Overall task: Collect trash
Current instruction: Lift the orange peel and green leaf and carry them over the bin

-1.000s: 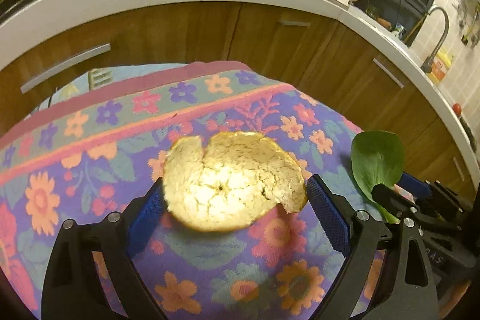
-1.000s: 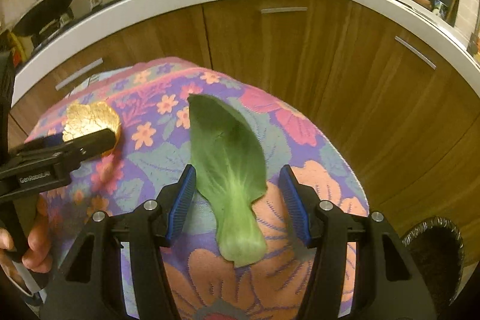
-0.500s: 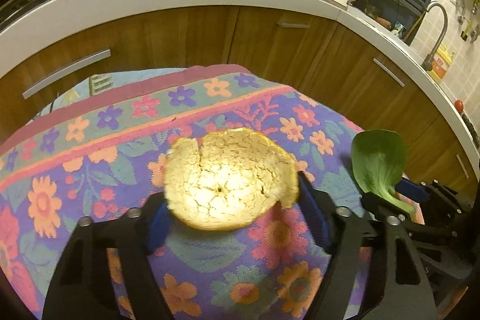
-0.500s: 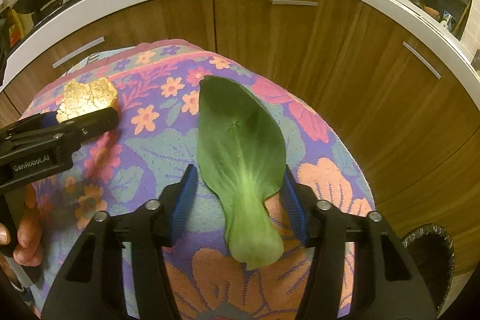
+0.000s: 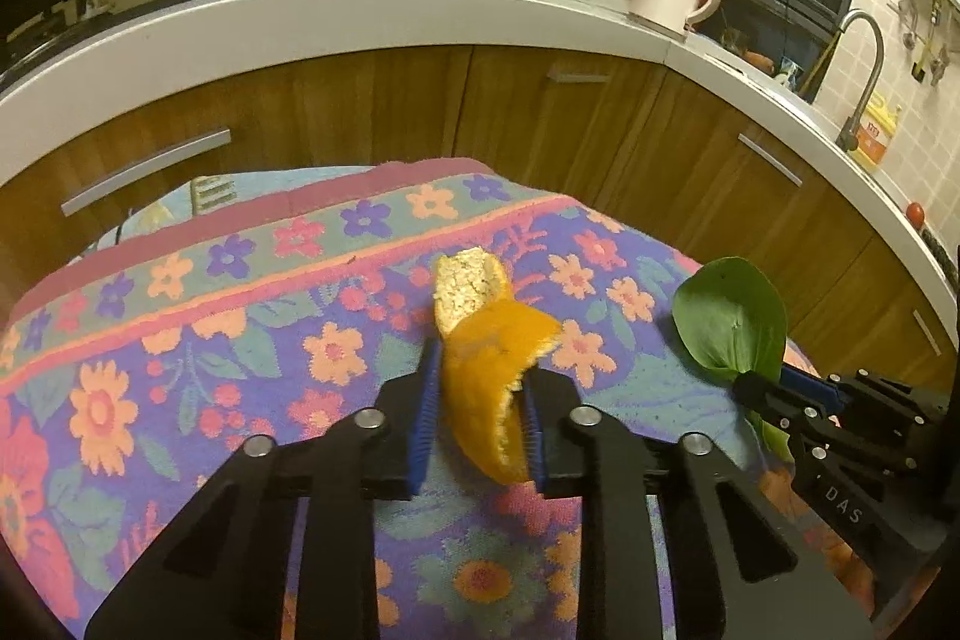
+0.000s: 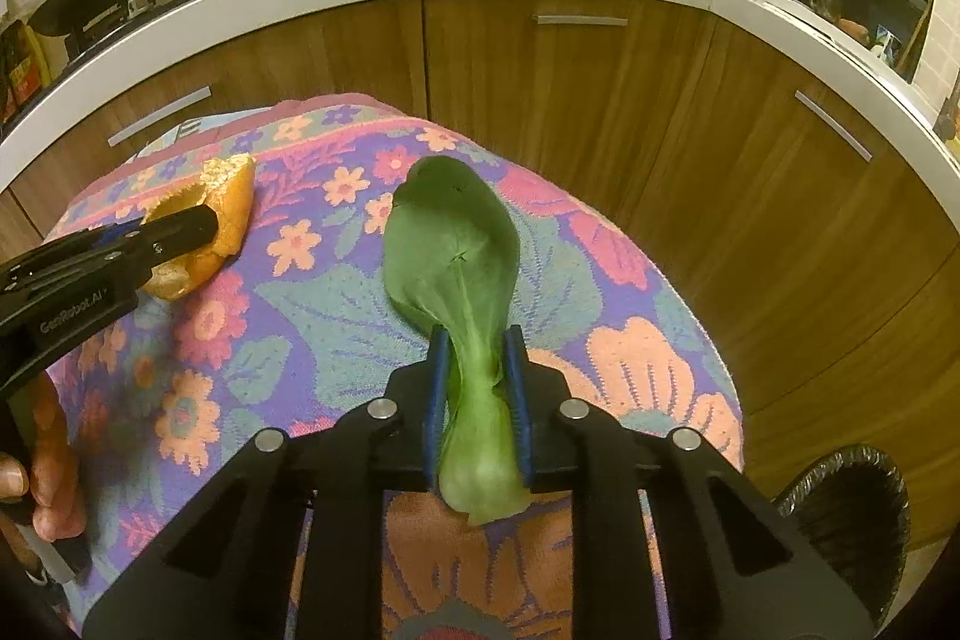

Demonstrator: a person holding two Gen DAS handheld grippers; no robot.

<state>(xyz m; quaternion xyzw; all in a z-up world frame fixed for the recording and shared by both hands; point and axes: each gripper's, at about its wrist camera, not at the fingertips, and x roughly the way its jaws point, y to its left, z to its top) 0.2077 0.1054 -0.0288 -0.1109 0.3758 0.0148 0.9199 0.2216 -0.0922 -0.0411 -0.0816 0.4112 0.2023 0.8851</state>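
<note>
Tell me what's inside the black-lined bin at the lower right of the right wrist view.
Only the trash bin's rim and dark liner show, beside the flowered cloth. Its inside is black; the right gripper's frame and the picture's edge hide the rest, so any contents cannot be seen.

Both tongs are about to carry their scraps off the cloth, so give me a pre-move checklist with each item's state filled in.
1. Left tongs shut on the orange peel: ok, peel folded between the pads.
2. Right tongs shut on the green leaf: ok, pinched at the pale stem.
3. Leaf blade clear of the floral cloth: cannot tell, its tip may be touching.
4. Bin in reach: ok, its black-lined rim shows low on the right, beside the cloth's edge.
5. Bin opening clear: cannot tell, mostly cut off.
6. Tongs apart from each other: ok, a gap lies between them.
</note>
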